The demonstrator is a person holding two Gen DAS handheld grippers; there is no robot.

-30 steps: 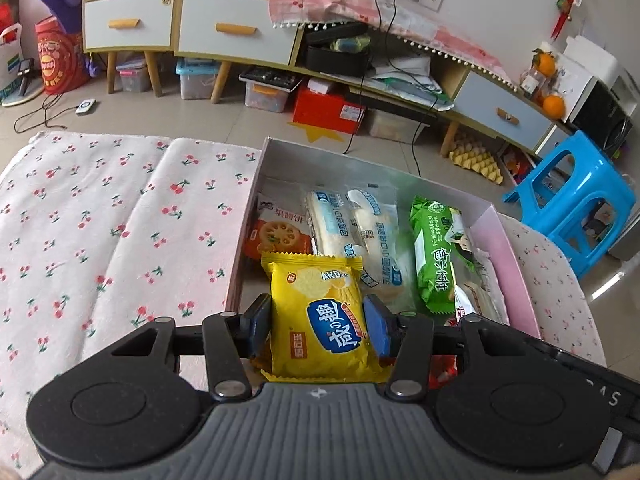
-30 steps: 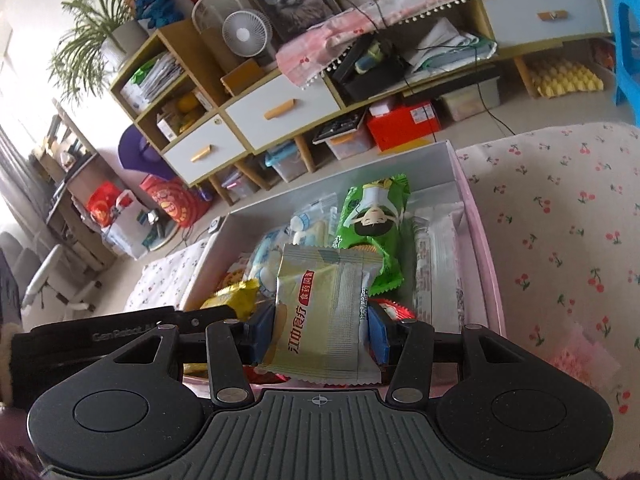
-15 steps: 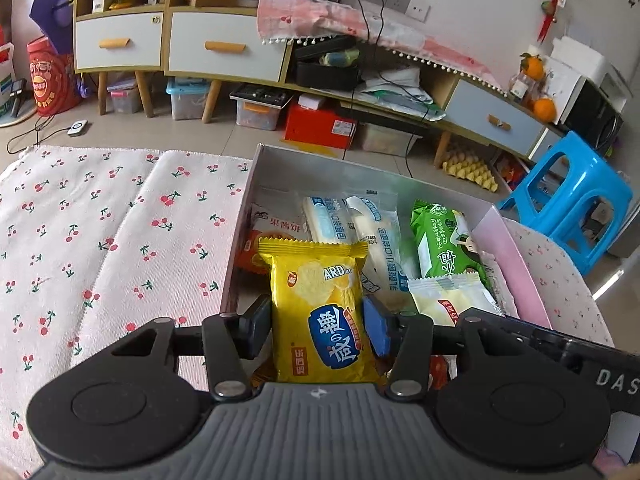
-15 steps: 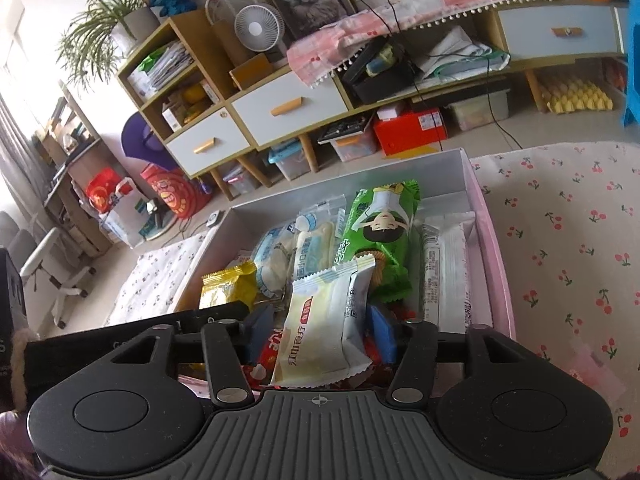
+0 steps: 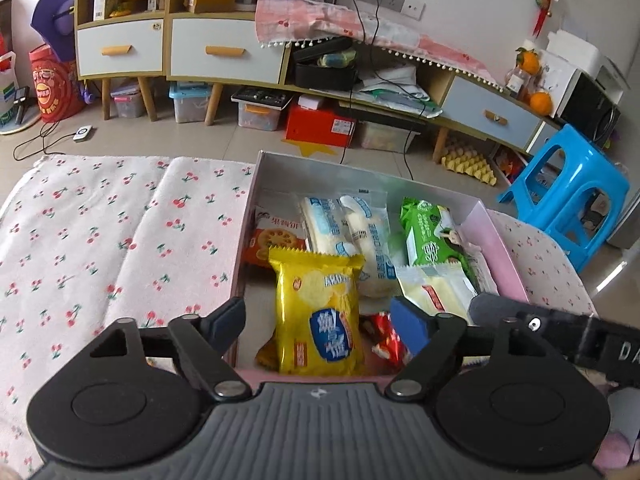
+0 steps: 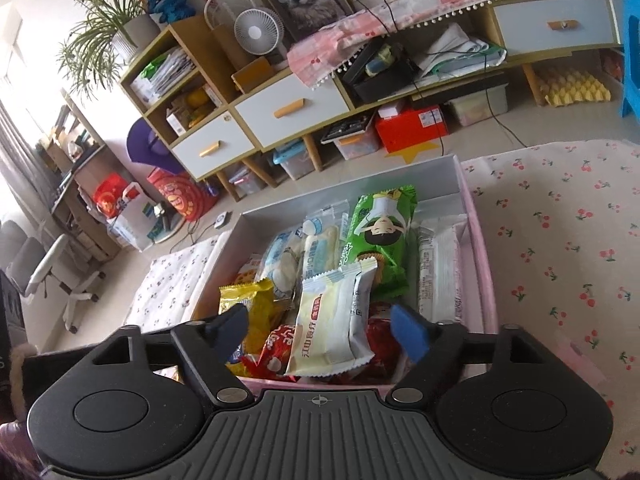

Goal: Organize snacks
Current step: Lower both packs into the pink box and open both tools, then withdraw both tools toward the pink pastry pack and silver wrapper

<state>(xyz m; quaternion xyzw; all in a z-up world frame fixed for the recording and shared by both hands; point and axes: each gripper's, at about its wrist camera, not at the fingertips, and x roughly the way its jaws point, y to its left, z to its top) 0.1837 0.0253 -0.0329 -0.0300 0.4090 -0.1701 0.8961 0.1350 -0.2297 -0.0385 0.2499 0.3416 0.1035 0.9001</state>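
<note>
A pink-sided box (image 5: 505,254) (image 6: 482,264) on the cherry-print cloth holds several snack packs. A yellow chip bag (image 5: 318,312) lies in its near left part, between the jaws of my left gripper (image 5: 320,322); the jaws are opening and the pads stand clear of the bag. A cream-white wafer pack (image 6: 334,316) (image 5: 438,290) rests on red packs between the jaws of my right gripper (image 6: 322,330), which are also opening with gaps on both sides. Behind lie white-blue packs (image 5: 348,226), a green pack (image 6: 380,246) and a white bar (image 6: 438,268).
The cherry-print cloth (image 5: 100,248) (image 6: 568,248) spreads to the left and right of the box. The other gripper's black body (image 5: 560,334) sits at the box's right rim. A blue stool (image 5: 568,196) and low cabinets (image 5: 224,52) stand beyond on the floor.
Both grippers have opened and let go: the yellow chip bag and the cream wafer pack now lie loose in the box. Neither hand has shifted much.
</note>
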